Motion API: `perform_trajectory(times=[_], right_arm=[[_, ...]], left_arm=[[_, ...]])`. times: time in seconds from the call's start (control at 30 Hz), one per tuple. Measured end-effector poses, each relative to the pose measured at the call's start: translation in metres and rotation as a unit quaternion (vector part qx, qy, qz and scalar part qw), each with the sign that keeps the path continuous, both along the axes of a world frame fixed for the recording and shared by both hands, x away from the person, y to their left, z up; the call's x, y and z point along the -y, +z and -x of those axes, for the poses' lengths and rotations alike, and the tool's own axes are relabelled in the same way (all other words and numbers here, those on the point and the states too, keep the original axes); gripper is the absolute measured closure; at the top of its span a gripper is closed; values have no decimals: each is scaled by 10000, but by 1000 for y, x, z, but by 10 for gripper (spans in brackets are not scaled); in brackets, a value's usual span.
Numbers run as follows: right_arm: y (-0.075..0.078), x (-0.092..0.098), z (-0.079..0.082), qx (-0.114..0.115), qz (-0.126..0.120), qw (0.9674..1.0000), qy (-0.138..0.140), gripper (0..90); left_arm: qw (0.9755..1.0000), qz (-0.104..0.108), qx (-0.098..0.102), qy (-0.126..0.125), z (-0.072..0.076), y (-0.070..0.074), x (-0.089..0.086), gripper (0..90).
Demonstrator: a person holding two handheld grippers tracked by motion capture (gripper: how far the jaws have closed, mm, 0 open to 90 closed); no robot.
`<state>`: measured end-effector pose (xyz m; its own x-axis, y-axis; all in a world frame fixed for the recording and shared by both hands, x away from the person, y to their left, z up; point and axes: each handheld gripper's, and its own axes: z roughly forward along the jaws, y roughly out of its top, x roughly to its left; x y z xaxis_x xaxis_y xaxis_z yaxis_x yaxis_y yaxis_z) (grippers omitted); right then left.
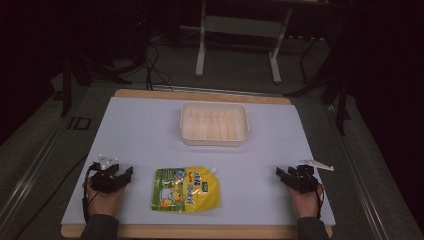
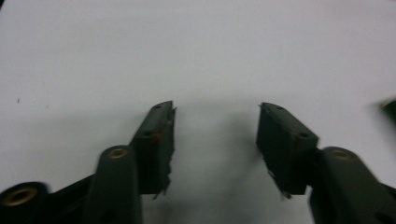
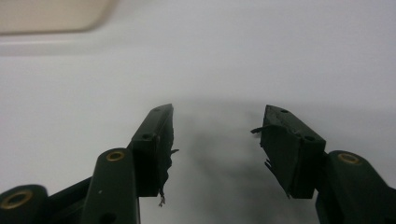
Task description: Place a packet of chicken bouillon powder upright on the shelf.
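Observation:
A yellow and green spouted pouch (image 1: 186, 189) lies flat on the white table sheet (image 1: 150, 130), near the front edge. To its left, my left gripper (image 1: 126, 173) rests on the sheet, held by a hand, jaws open and empty. In the left gripper view the left gripper (image 2: 215, 122) has bare white sheet between its jaws, and a dark sliver of the pouch (image 2: 390, 108) shows at the right edge. My right gripper (image 1: 281, 173) sits at the front right, also open and empty. Between the right gripper (image 3: 217, 122) jaws is only white sheet.
An empty cream plastic tray (image 1: 214, 123) stands at the back centre of the sheet; its blurred rim (image 3: 51, 16) appears top left in the right gripper view. The sheet covers a wooden board (image 1: 200, 95). Metal frame legs (image 1: 201, 45) stand on the floor beyond.

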<state>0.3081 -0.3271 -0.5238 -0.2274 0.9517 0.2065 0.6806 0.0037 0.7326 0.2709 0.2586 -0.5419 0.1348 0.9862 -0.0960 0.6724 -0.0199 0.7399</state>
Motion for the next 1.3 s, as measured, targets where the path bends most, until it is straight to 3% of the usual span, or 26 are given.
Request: perform_trajectory(times=[0.07,0.1,0.23,0.27,0.4,0.47,0.6,0.67,0.77,0.97,1.3], right_arm=[[2,-4,5,43,-126,9999,110,438],[7,-15,17,169,-145,9991,369,439],[10,-27,26,195,-208,9976,627,438],[11,-37,33,214,-219,9960,844,438],[9,-48,38,139,-242,9944,1021,438],[7,-58,41,79,-315,9917,1243,438],[6,-68,45,60,-370,9892,1418,437],[6,-78,50,25,-560,9855,1601,440],[7,-84,54,23,-635,9833,1707,440],[5,-104,66,-88,-989,9724,2112,459],[-2,-135,74,-288,-1137,9606,2521,426]], left_arm=[[9999,107,6,16,0,0,-2,505],[9999,146,7,-42,1,0,-3,532],[9998,63,33,-162,3,2,0,588],[9997,66,74,-221,4,3,2,599],[9991,-4,157,-381,6,6,5,622],[9985,-27,230,-492,7,7,7,622],[9980,-11,307,-548,10,9,10,604],[9971,59,382,-656,13,14,13,608],[9963,26,462,-719,16,17,17,595],[9948,-71,506,-883,19,18,25,579],[9935,-247,456,-1017,20,17,35,570]])
